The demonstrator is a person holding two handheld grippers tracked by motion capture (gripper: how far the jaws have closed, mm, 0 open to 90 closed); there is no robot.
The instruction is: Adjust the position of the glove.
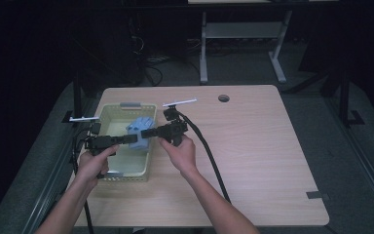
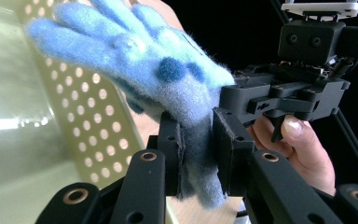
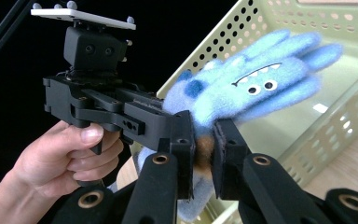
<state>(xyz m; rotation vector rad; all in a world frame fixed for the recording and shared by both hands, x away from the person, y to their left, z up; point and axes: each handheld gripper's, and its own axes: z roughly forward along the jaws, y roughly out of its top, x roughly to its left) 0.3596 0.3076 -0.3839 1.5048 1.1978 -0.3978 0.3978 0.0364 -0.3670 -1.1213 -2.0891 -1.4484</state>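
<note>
Both grippers hold one thing between them: my left gripper [image 2: 198, 154] is closed on the cuff end of the fluffy blue glove [image 2: 144, 70], and my right gripper [image 3: 204, 154] is closed on the same glove [image 3: 256, 88] from the other side, so the soft fabric is pinched in each pair of jaws. From the high view I see the glove [image 1: 139, 132] hanging over the pale green basket [image 1: 108, 113], near its right wall, with the left gripper [image 1: 126, 139] and the right gripper [image 1: 148, 132] meeting at it. I judge that the step is to carry the glove with two grips, so I should move both hands together and keep the same gap between them, otherwise the fabric stretches or slips out of one side. I also keep it above the rim of the basket. The bench [image 1: 253, 146] is light wood, bare on its right side, with a round cable hole [image 1: 223, 98] at the back. The room behind is dark, with the legs of another desk [image 1: 243, 34].
</note>
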